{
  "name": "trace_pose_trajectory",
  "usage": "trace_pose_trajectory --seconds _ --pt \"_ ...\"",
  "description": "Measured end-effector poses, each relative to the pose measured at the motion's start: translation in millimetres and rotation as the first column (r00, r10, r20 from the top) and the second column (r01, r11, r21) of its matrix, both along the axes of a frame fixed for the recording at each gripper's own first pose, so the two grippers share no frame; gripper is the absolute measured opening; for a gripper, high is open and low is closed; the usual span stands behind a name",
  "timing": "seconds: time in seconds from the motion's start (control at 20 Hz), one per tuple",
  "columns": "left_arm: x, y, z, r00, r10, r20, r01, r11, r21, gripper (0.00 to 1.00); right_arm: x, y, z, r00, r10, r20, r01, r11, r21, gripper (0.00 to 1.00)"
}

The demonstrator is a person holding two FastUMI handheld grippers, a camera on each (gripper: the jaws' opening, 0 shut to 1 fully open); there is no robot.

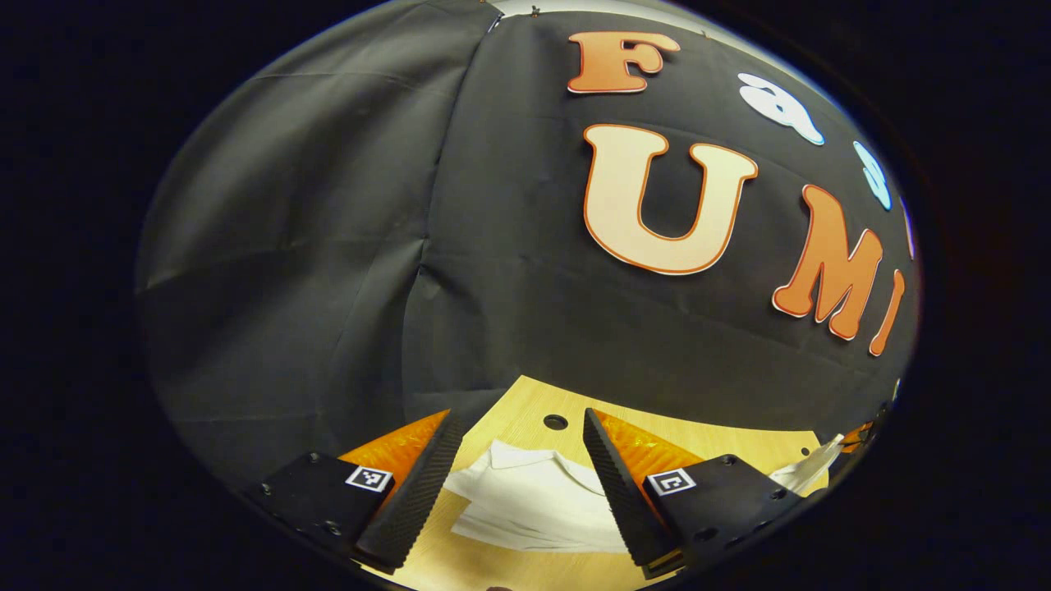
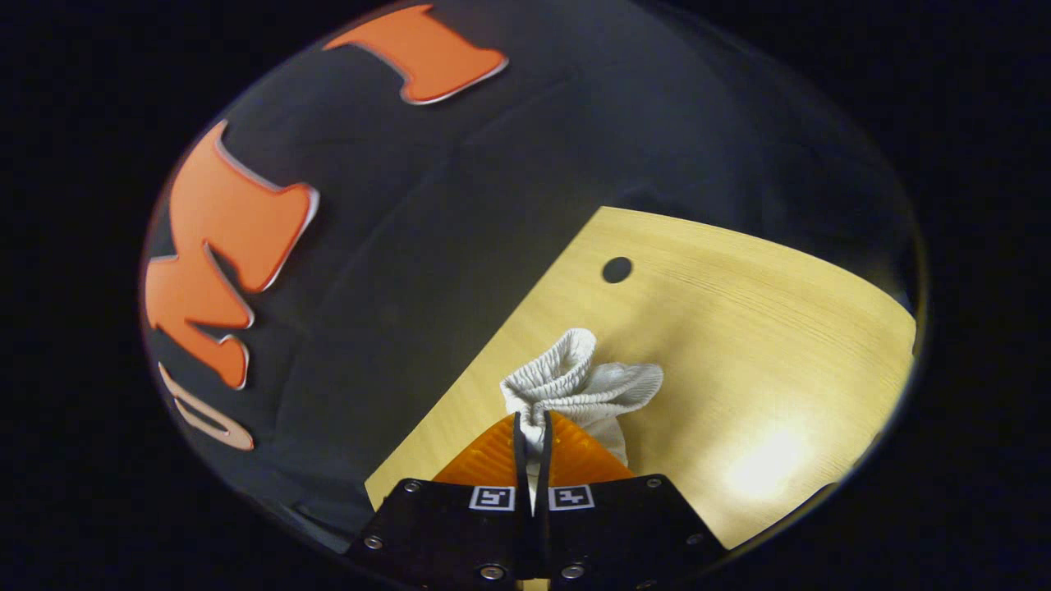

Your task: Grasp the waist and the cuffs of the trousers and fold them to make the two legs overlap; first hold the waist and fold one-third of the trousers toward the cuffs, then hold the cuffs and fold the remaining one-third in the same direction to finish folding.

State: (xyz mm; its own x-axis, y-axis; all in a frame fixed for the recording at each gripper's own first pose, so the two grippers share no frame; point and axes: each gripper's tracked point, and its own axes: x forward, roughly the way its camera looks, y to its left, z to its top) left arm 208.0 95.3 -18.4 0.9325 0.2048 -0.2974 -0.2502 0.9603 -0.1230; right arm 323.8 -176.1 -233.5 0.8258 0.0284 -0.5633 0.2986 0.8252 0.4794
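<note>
In the left gripper view, the white cloth trousers (image 1: 534, 501) lie on the pale wooden table (image 1: 525, 406), between the spread fingers of the left gripper (image 1: 525, 484) and before a round hole (image 1: 555, 422) in the tabletop. In the right gripper view, the right gripper (image 2: 532, 443) has both fingers pressed on the trousers' gathered ribbed waist (image 2: 575, 382), which bunches just ahead of the fingertips above the table, with the hole farther ahead.

White trousers (image 1: 534, 501), ribbed waistband (image 2: 575, 382) bunched

No word, number or brand can be read on the trousers (image 2: 579, 386). Two small square coded markers (image 1: 368, 478) are seen just behind the fingers of the left gripper (image 1: 519, 420), and two more on the right gripper (image 2: 532, 423); their patterns cannot be read as characters.
</note>
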Motion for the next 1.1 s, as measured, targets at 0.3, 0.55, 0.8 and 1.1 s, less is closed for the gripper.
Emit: trace_pose_trajectory --seconds 0.3,0.55,0.8,1.1 --pt "12.5 23.7 -5.4 0.999 -0.050 -0.016 0.050 0.999 0.002 0.97 5.7 8.4 3.2 0.973 0.228 0.020 -0.227 0.972 -0.069 0.01" --pt "8.4 48.0 -20.2 0.997 -0.056 -0.046 0.055 0.998 -0.018 0.97 3.7 4.2 5.6 0.923 0.379 -0.065 -0.384 0.912 -0.141 0.01" --pt "-4.7 79.7 -32.9 0.997 -0.027 -0.065 0.024 0.999 -0.048 0.97 4.7 -3.4 16.7 0.843 0.487 -0.226 -0.530 0.824 -0.200 0.01" --pt "-11.6 89.7 -46.4 0.995 -0.011 -0.098 0.002 0.995 -0.095 0.97 9.6 -8.4 43.0 0.756 0.573 -0.317 -0.647 0.727 -0.229 0.18"
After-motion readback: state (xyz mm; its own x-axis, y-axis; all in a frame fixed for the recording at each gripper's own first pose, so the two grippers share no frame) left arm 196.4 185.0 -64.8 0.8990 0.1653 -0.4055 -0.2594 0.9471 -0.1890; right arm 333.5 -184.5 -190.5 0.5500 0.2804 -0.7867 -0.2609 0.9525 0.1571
